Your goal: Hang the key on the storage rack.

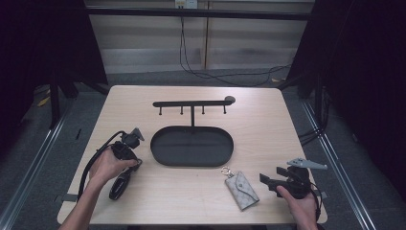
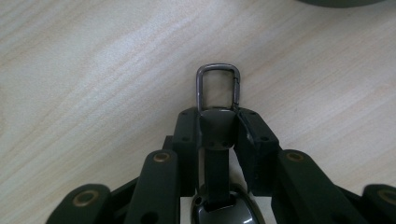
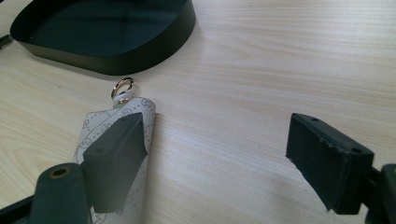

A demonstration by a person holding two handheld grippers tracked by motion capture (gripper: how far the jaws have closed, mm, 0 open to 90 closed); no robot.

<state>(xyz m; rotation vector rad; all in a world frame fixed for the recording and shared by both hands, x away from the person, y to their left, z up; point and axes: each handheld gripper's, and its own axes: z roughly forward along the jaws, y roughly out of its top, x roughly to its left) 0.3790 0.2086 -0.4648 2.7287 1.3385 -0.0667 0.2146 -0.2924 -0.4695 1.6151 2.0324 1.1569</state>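
Note:
My left gripper (image 1: 133,164) (image 2: 217,116) points down at the table's left side. Its jaws are shut on the strap of a black glossy key fob (image 1: 119,184) (image 2: 229,212), just below its metal clip (image 2: 218,67), which sticks out past the fingertips. A grey patterned key pouch (image 1: 242,190) (image 3: 100,122) with a small ring (image 3: 122,87) lies flat near the front edge. My right gripper (image 1: 270,176) (image 3: 215,130) stands open just right of the pouch. One of its jaws overlaps the pouch's edge and the other is over bare wood.
A black oval tray (image 1: 191,146) (image 3: 140,56) sits mid-table, with a hook rail (image 1: 191,103) on a post rising behind it. The light wooden table (image 1: 258,129) ends close in front of the pouch. Cables (image 1: 210,74) lie on the floor beyond.

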